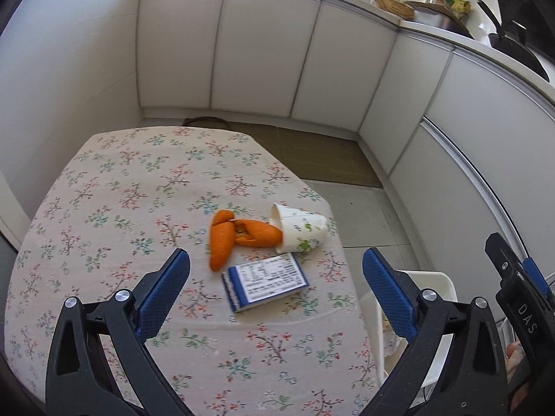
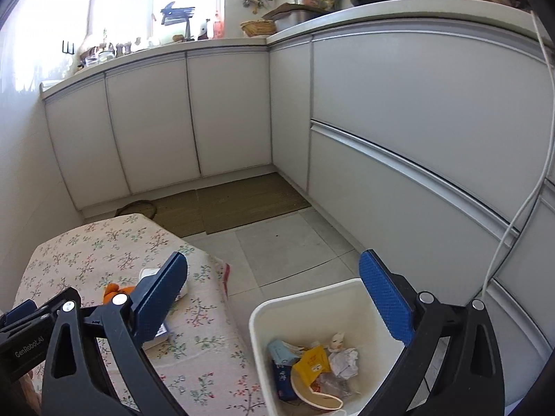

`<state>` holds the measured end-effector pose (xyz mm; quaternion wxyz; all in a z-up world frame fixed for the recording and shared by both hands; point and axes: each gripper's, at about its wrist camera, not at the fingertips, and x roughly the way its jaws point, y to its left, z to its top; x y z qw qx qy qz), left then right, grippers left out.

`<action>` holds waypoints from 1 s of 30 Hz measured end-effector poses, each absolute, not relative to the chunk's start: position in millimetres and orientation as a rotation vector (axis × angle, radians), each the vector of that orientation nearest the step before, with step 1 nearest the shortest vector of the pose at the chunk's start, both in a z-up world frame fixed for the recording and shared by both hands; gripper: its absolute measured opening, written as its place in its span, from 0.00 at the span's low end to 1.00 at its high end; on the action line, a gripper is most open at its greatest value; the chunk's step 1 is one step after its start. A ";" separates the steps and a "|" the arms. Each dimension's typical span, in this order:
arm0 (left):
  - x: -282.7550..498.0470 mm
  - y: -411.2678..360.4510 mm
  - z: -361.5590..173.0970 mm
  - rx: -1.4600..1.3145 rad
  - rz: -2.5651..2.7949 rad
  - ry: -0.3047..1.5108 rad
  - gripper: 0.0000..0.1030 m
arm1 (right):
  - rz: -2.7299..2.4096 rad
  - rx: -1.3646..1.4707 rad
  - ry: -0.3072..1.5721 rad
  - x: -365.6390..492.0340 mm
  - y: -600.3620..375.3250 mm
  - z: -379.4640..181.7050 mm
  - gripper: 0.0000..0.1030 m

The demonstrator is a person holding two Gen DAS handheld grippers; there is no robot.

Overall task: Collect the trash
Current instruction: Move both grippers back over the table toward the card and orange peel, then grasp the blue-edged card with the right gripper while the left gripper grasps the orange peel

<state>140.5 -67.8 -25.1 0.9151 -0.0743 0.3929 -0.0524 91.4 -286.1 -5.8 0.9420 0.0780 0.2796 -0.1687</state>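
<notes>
**Three pieces left on the cloth, bin at its right edge**

Your table (image 1: pixel 104 208), under a floral cloth, still carries the trash; the white bin (image 2: pixel 263 315) stands on the floor just beside its right edge, already holding crumpled paper and wrappers.

Your left gripper (image 1: pixel 275 284) hangs over the near part of the table, jaws spread wide with nothing in them. Just ahead of it lies the blue-and-white box (image 1: pixel 265 282), flat, its long axis running left to right, slightly skewed. Beyond it sit the orange peel (image 1: pixel 239 235) and, touching the peel's right end, the paper cup (image 1: pixel 298 228) on its side, mouth facing left.

Your right gripper (image 2: pixel 274 298) is also wide open and empty, over the bin, so your left is nearer.

The box's print is too blurred to read. The grippers read "DAS" and "GenRobot.AI".
</notes>
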 end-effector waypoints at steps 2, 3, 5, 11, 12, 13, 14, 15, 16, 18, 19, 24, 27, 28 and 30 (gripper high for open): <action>140.5 -45.2 -26.7 -0.169 -0.070 0.817 0.93 | -0.308 0.158 0.594 101.7 -269.2 -10.5 0.94; 140.5 -35.5 -27.7 -0.180 -0.053 0.823 0.93 | -0.290 0.157 0.609 106.8 -260.3 -13.7 0.94; 139.6 -14.5 -29.5 -0.214 -0.018 0.836 0.93 | -0.250 0.168 0.659 118.6 -245.7 -22.0 0.94; 133.6 34.4 -29.6 -0.298 0.050 0.852 0.93 | -0.126 0.412 0.923 164.1 -216.2 -77.4 0.93; 132.4 39.6 -28.8 -0.304 0.055 0.851 0.93 | -0.117 0.459 0.954 169.9 -213.0 -87.4 0.94; 131.0 43.6 -27.7 -0.308 0.061 0.850 0.93 | -0.108 0.516 0.993 178.0 -209.8 -98.4 0.93; 130.1 47.0 -26.9 -0.311 0.064 0.849 0.93 | -0.118 0.570 1.042 188.2 -205.4 -112.5 0.93; 129.1 50.2 -26.0 -0.314 0.067 0.848 0.93 | -0.128 0.601 1.074 194.6 -200.8 -123.1 0.93; 128.1 53.5 -25.4 -0.317 0.069 0.848 0.93 | -0.140 0.630 1.109 201.1 -196.2 -134.8 0.93; 126.6 59.6 -25.2 -0.325 0.075 0.847 0.93 | -0.163 0.681 1.151 211.1 -187.7 -151.2 0.93; 126.0 62.7 -25.3 -0.327 0.078 0.847 0.93 | -0.182 0.689 1.159 215.4 -182.7 -157.0 0.93; 127.0 79.5 -32.4 -0.344 0.108 0.864 0.93 | -0.265 0.589 1.196 232.9 -163.4 -174.9 0.93; 129.6 88.0 -37.8 -0.371 0.120 0.882 0.93 | -0.298 0.540 1.221 235.9 -160.2 -187.9 0.93; 130.4 89.5 -39.1 -0.379 0.120 0.886 0.93 | -0.308 0.510 1.206 236.2 -158.1 -187.6 0.90; 131.8 90.4 -41.2 -0.384 0.119 0.890 0.93 | -0.311 0.457 1.189 235.8 -153.8 -184.6 0.66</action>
